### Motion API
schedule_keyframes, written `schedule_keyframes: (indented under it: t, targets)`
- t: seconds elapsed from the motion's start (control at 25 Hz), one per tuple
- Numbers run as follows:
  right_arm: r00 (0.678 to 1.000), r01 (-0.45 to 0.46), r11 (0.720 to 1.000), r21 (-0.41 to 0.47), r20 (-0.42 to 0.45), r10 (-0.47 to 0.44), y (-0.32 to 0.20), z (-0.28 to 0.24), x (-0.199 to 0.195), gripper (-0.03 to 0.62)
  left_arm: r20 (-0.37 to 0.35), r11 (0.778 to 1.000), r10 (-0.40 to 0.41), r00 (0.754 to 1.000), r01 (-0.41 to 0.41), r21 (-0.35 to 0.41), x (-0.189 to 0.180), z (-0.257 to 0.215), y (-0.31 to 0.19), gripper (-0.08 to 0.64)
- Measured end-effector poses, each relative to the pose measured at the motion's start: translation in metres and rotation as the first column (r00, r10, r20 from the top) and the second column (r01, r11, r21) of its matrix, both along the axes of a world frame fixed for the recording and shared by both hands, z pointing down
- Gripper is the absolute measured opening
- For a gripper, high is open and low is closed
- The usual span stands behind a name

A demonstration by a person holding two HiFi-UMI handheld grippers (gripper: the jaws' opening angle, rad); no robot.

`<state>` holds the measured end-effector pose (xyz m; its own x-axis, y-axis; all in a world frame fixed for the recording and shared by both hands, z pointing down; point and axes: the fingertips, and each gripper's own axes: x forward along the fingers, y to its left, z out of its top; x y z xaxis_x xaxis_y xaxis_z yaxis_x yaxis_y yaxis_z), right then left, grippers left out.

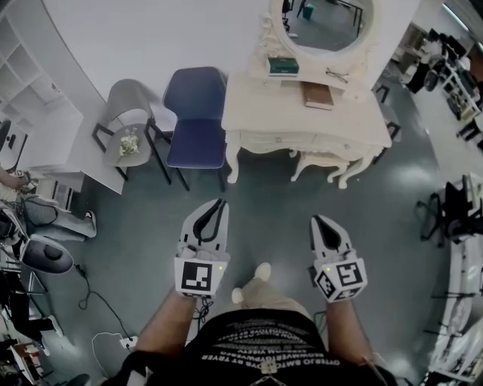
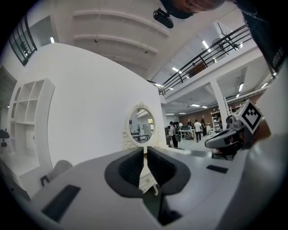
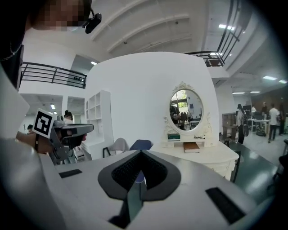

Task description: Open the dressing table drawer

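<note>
Closest to you, your left gripper [image 1: 219,203] is held out over the grey floor [image 1: 264,219] with its jaws a narrow slit apart and nothing between them; its own view shows only the distant furniture through that gap. Your right gripper [image 1: 317,220], level with it on the other side, has its jaw tips meeting, and it holds nothing. Both point toward the cream dressing table [image 1: 264,105], which stands well apart from them across bare floor. Its drawer [image 1: 294,140] runs along the front apron and sits closed, flush with the carved edge. A matching stool [image 1: 321,162] is tucked under the table. Just to the table's left stands a blue chair [image 1: 198,113], then a grey chair [image 1: 128,98] with a small side table [image 1: 127,145] in front of it. On the tabletop lie a brown book [image 1: 318,95], a green box [image 1: 283,66] and a pair of glasses [image 1: 336,75]. Behind them, the oval mirror [image 1: 324,19] rises against the white wall.
</note>
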<state>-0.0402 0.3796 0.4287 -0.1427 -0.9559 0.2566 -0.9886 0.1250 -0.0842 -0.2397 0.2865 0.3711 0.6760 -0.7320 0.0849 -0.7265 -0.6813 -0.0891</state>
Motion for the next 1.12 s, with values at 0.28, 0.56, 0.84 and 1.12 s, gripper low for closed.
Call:
schedule_keyframes:
  t: [0.28,0.56,0.84,1.12]
  targets:
    - [0.999,0.025,1.000,-0.001,-0.025,-0.025,-0.042,0.003,0.023,0.002,-0.004,1.000,-0.021,1.000,0.021,-0.008,0.022,0.000,-0.040,0.025]
    - [0.996,0.076,0.997,0.001,-0.041,-0.076,-0.076,0.005,0.034,0.002,0.005,0.998,-0.061,0.998,0.061,-0.018,0.030,-0.002,-0.063,0.025]
    - [0.991,0.112,0.993,0.040,-0.083,-0.108,-0.103,-0.004,0.052,0.002,0.001,0.993,-0.115,0.993,0.115,0.001,0.034,-0.011,-0.082,0.025]
    - [0.988,0.141,0.989,0.034,-0.074,-0.138,-0.105,0.000,0.061,0.002,0.016,0.993,-0.122,0.992,0.122,-0.009,0.049,-0.006,-0.083,0.025]
